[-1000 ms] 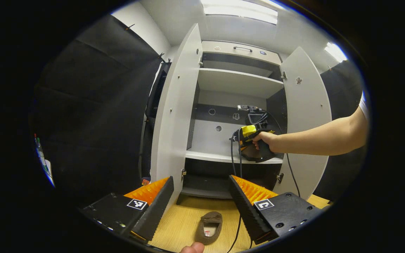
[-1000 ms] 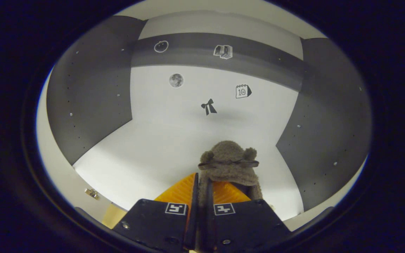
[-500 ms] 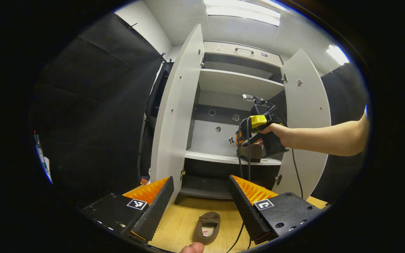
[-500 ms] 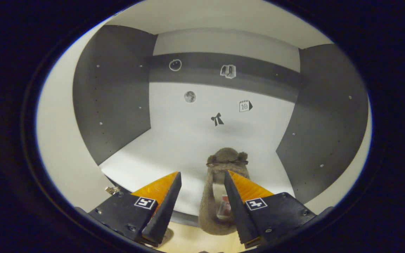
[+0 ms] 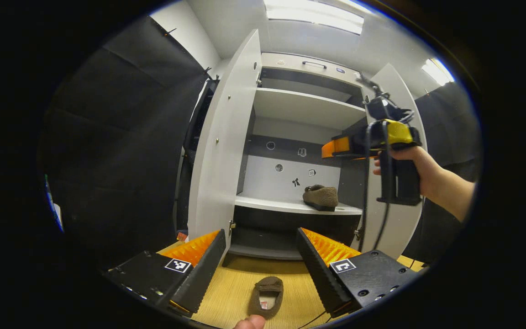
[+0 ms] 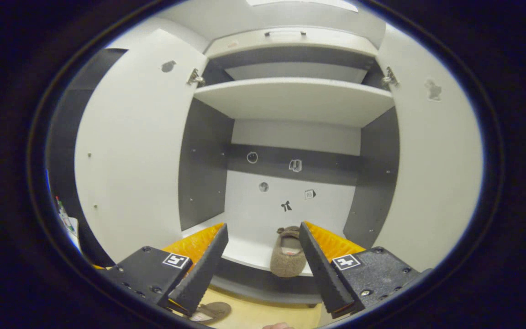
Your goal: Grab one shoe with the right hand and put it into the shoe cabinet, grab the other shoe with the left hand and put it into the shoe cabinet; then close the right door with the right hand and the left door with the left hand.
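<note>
On the middle shelf [image 5: 263,204] of the open shoe cabinet [image 5: 311,68], one brown plush slipper [image 5: 320,197] now sits alone, toe toward the back wall. A second ago the right gripper [image 6: 263,256] was clamped on it deep inside the compartment; half a second ago the fingers had parted around it. That gripper has since backed out, and in the left gripper view it is held up in a hand [image 5: 409,160] near the right door [image 5: 397,114], well apart from the shelf, with its jaws spread and nothing between them. Its own view looks back at the placed slipper [image 6: 288,251] resting near the shelf's front edge.

The first placement therefore looks finished. The second slipper [image 5: 266,296] lies on the wooden floor [image 5: 231,292] in front of the cabinet, between and just beyond the fingers of the left gripper [image 5: 263,269], which stands wide open, empty and above it, as it did a second ago. That pickup is likely next.

Both the left door [image 5: 219,137] and the right door stand fully open, so the closing steps remain undone.
</note>
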Motion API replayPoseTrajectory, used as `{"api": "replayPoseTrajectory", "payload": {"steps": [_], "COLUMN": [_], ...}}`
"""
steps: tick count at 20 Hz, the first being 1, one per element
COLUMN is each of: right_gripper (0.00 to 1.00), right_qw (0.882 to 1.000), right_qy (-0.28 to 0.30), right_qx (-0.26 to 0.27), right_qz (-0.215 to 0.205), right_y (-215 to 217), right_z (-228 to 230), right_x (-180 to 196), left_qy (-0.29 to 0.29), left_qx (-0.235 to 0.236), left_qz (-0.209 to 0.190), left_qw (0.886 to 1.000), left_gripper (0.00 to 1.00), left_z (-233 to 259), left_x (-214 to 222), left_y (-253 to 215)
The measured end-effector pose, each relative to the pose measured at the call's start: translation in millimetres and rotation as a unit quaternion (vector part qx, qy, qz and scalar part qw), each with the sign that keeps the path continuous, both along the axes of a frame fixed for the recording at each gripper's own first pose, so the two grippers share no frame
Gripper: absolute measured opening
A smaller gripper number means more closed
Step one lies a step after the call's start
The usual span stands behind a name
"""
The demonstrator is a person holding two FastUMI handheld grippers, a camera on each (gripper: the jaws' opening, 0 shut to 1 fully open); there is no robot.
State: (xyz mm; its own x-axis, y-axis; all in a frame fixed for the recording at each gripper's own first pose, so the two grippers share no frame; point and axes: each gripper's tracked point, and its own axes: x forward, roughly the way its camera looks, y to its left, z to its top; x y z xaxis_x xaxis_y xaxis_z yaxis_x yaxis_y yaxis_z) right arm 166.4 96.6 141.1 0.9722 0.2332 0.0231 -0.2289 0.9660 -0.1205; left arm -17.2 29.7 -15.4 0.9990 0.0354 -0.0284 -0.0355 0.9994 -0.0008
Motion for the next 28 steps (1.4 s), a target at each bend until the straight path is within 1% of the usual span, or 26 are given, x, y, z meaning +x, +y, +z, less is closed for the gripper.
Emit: {"api": "replayPoseTrajectory", "payload": {"steps": [1, 3, 5, 8, 9, 11, 12, 13, 14, 15, 17, 18, 19, 20, 22, 23, 24, 25, 26, 27, 28], "right_gripper": [0.99, 0.99, 0.99, 0.99, 0.98, 0.99, 0.98, 1.0, 0.99, 0.99, 0.98, 0.98, 0.98, 0.98, 0.99, 0.98, 0.98, 0.98, 1.0, 0.98, 0.98], "right_qw": [1.0, 0.998, 0.997, 0.993, 0.993, 0.992, 0.992, 0.992, 0.991, 0.99, 0.988, 0.987, 0.986, 0.986, 0.986, 0.986, 0.987, 0.987, 0.987, 0.988, 0.988], "right_qy": [-0.022, -0.054, -0.062, -0.067, -0.063, -0.039, -0.019, 0.005, 0.027, 0.042, 0.059, 0.063, 0.066, 0.069, 0.071, 0.067, 0.062, 0.059, 0.059, 0.061, 0.062], "right_qx": [0.001, 0.007, 0.01, 0.002, -0.004, -0.01, -0.001, 0.013, 0.027, 0.038, 0.027, 0.02, 0.02, 0.025, 0.027, 0.023, 0.022, 0.022, 0.021, 0.019, 0.015], "right_qz": [-0.015, -0.03, -0.051, -0.093, -0.097, -0.123, -0.124, -0.127, -0.128, -0.131, -0.142, -0.148, -0.15, -0.151, -0.147, -0.149, -0.149, -0.147, -0.145, -0.142, -0.141], "right_y": [-9, -17, -28, -52, -56, -74, -77, -81, -85, -91, -107, -113, -116, -117, -116, -118, -118, -117, -116, -116, -115], "right_z": [-5, -19, -48, -96, -114, -151, -171, -189, -205, -215, -229, -234, -236, -238, -240, -237, -234, -231, -231, -232, -233], "right_x": [-15, -48, -75, -104, -112, -126, -133, -139, -146, -150, -155, -158, -161, -165, -170, -171, -172, -174, -176, -178, -180], "left_qy": [0.001, 0.006, 0.008, 0.012, 0.016, 0.028, 0.033, 0.039, 0.047, 0.056, 0.083, 0.126, 0.173, 0.206, 0.249, 0.267, 0.297, 0.322, 0.335, 0.349, 0.364], "left_qx": [0.003, 0.004, 0.006, 0.009, 0.007, 0.006, 0.007, 0.006, 0.004, 0.004, 0.003, -0.002, -0.016, -0.033, -0.047, -0.051, -0.048, -0.04, -0.035, -0.036, -0.037], "left_qz": [-0.002, -0.009, -0.017, -0.023, -0.028, -0.039, -0.041, -0.04, -0.039, -0.039, -0.042, -0.045, -0.051, -0.056, -0.057, -0.063, -0.061, -0.055, -0.046, -0.038, -0.03], "left_qw": [1.0, 1.0, 1.0, 1.0, 0.999, 0.999, 0.999, 0.998, 0.998, 0.998, 0.996, 0.991, 0.984, 0.977, 0.966, 0.96, 0.952, 0.944, 0.941, 0.936, 0.93], "left_gripper": [0.95, 0.94, 0.95, 0.94, 0.94, 0.95, 0.95, 0.95, 0.94, 0.94, 0.94, 0.95, 0.95, 0.95, 0.95, 0.95, 0.95, 0.94, 0.95, 0.95, 0.95], "left_z": [-2, -6, -8, -13, -17, -25, -29, -34, -40, -48, -69, -92, -118, -140, -172, -190, -214, -234, -250, -266, -280], "left_x": [2, 1, 2, 3, 2, 0, -1, -2, -3, -5, -2, 2, 5, 8, 17, 25, 28, 28, 31, 31, 30], "left_y": [-1, -4, -11, -18, -22, -28, -29, -28, -27, -26, -25, -24, -26, -27, -18, -16, -9, -2, 7, 15, 21]}}
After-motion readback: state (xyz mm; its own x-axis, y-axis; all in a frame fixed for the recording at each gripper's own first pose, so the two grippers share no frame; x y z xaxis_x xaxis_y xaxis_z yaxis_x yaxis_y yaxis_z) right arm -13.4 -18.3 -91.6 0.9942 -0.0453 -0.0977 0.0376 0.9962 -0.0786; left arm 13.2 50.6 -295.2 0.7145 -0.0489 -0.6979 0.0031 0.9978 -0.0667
